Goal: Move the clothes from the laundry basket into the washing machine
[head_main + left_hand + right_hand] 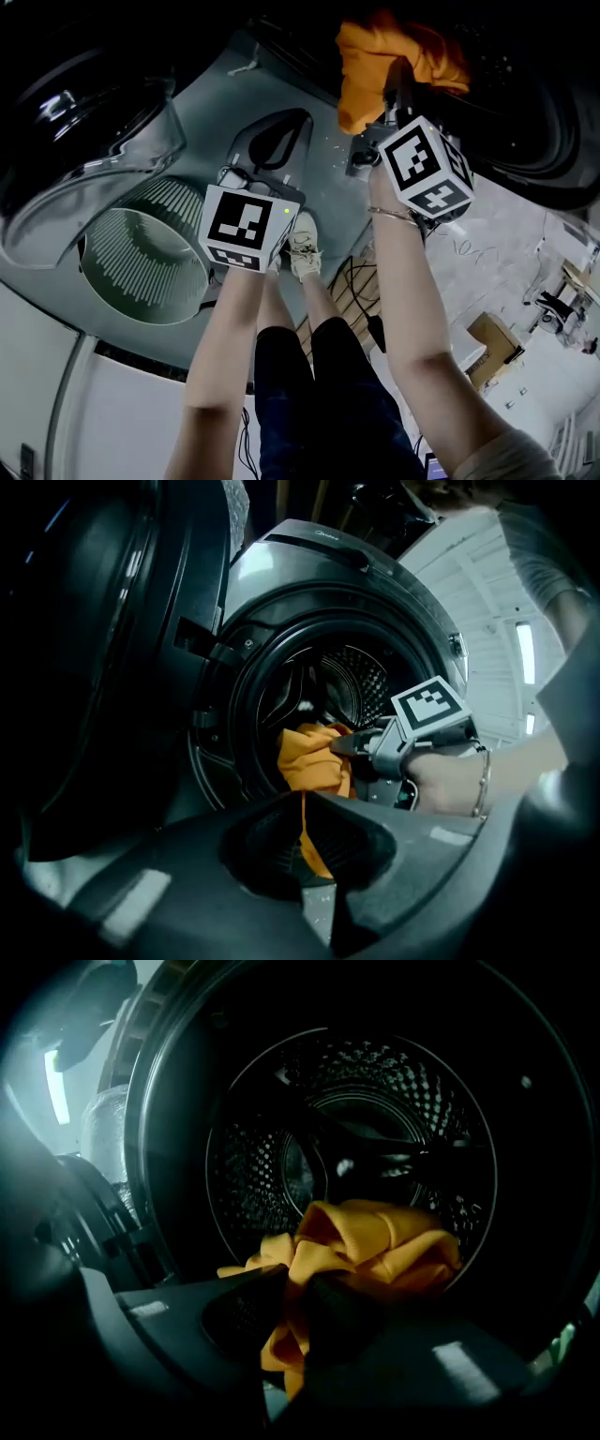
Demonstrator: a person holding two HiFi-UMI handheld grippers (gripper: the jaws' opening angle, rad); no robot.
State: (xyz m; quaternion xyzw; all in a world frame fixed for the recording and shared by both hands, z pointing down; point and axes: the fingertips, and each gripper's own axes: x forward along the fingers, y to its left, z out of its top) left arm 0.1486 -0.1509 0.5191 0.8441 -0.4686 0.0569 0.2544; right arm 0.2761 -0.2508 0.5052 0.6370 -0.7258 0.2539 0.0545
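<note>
A: So, where is the crumpled orange cloth (375, 47)?
B: At the mouth of the dark front-loading washing machine (309, 564), before its perforated steel drum (375, 1119). The right gripper (394, 82) is clamped on it.
A: And the left gripper (292, 127)?
B: Jaws together, nothing between them, near the pale green slatted laundry basket (141, 253).

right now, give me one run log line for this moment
phase: loading | right gripper: shut on orange garment, at washing machine drum mouth | left gripper: shut, empty, outside drum
</note>
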